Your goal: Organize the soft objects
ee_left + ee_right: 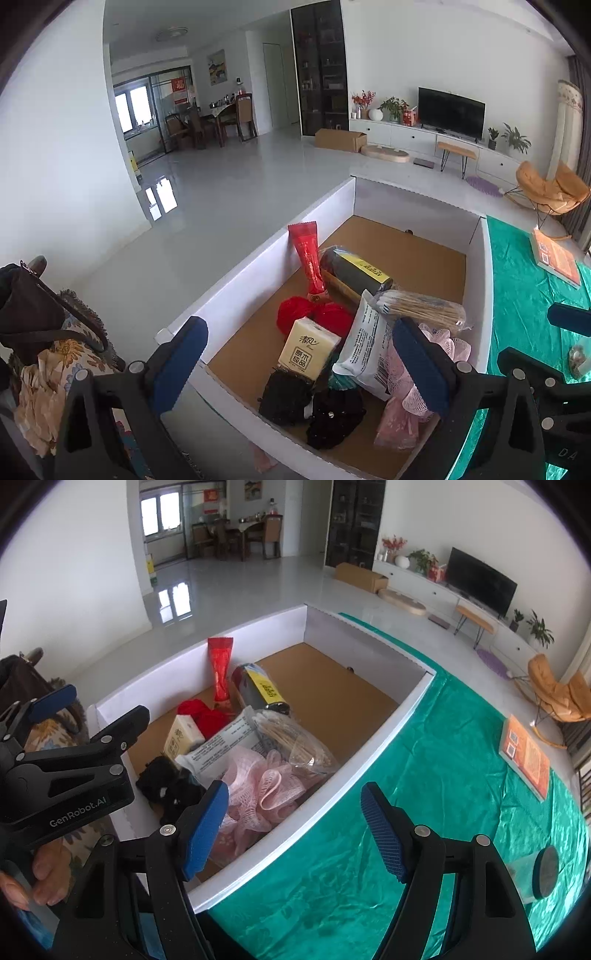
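Cardboard, white on its walls and brown on its floor, is forming the open box [388, 716] that is holding nearly everything the task concerns, and it is sitting on a green cloth [424, 794] spread over the table. The soft goods are lying heaped at the near end, probably because that is the easiest reach from where the person is standing: a pink mesh sponge [258, 786] is resting against the near wall, a white wipes pack [364, 347] is leaning on it, a tissue pack [308, 347] is standing just beside that, and black fabric pieces [314, 410] are bunching in the near corner. Red yarn [295, 314], a red packet [308, 254] propped on the side wall, a dark roll [354, 271] and a bag of cotton swabs [421, 306] are lying further in. The left gripper [295, 350] is hanging over this heap, tilting downward, its jaws standing wide and holding nothing. The right gripper [295, 830] is pointing down more steeply across the box's near wall and the cloth, jaws likewise spread wide and empty. An orange book [524, 757] is lying well apart on the cloth, so sorting seems nearly finished.
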The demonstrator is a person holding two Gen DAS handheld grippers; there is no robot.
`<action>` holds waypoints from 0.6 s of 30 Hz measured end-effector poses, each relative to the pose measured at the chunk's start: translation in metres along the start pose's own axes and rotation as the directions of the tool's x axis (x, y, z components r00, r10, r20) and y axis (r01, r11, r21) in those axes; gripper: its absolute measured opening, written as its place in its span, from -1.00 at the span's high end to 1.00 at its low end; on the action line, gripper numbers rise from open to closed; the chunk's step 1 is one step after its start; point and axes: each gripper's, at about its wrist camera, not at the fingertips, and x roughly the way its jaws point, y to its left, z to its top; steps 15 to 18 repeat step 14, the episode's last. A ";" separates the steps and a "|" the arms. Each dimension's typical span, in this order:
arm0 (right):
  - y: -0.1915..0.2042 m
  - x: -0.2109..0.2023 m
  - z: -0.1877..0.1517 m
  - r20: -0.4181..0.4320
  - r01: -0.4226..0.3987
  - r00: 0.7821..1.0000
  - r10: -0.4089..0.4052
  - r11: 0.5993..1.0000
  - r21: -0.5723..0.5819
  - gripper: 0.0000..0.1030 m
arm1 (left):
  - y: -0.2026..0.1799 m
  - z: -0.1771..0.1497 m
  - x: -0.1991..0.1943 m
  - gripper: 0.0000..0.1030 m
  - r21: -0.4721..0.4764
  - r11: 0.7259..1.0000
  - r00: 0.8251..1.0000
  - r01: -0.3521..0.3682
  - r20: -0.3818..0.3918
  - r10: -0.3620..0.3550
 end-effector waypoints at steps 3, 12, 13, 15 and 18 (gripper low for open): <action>0.000 0.001 0.001 -0.002 0.000 1.000 0.000 1.000 -0.001 -0.50 | 0.001 -0.001 0.001 -0.94 0.001 1.000 1.000 -0.005 0.007 0.005; 0.001 0.001 0.001 -0.002 -0.001 1.000 0.001 1.000 0.000 -0.50 | 0.002 -0.004 0.001 -0.94 -0.005 1.000 1.000 0.004 0.006 -0.004; 0.001 0.001 0.001 -0.002 -0.001 1.000 0.001 1.000 0.001 -0.50 | 0.002 -0.005 0.000 -0.94 -0.005 1.000 1.000 0.001 0.015 -0.001; 0.001 0.001 0.001 -0.002 -0.002 1.000 0.002 1.000 0.001 -0.50 | 0.001 -0.005 -0.001 -0.94 -0.001 1.000 1.000 -0.005 0.020 0.005; 0.001 0.001 0.001 -0.002 -0.002 1.000 0.002 1.000 0.001 -0.50 | 0.001 -0.005 -0.001 -0.94 -0.001 1.000 1.000 -0.005 0.020 0.005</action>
